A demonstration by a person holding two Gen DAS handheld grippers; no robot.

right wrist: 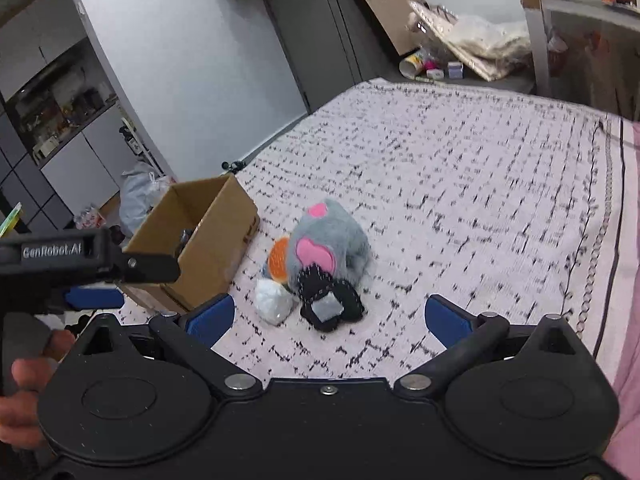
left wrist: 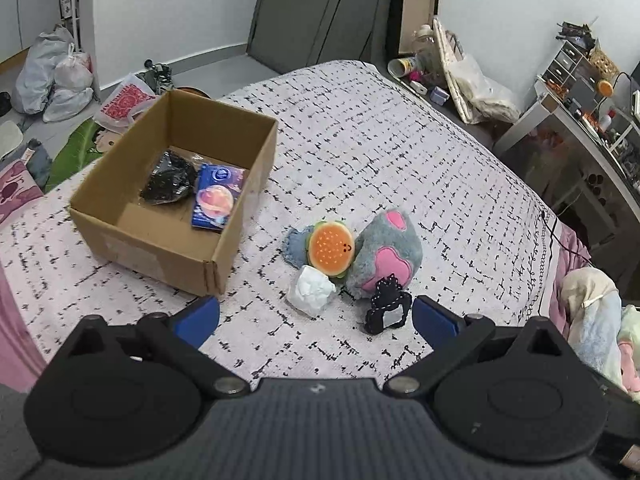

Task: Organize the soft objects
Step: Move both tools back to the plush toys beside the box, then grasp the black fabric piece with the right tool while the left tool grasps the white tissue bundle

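Note:
An open cardboard box stands on the bed and holds a black bundle and a blue packet. Right of it lies a pile: a burger plush, a grey and pink plush, a white crumpled wad, a black felt piece and a bit of denim. My left gripper is open and empty just in front of the pile. My right gripper is open and empty, close before the black felt piece, the white wad and the grey plush. The box is at its left.
The bed cover is pink with black dashes. Bags and clutter lie on the floor at the left. A desk with drawers stands at the right. Bedding is heaped at the bed's right edge. The left gripper's body shows in the right wrist view.

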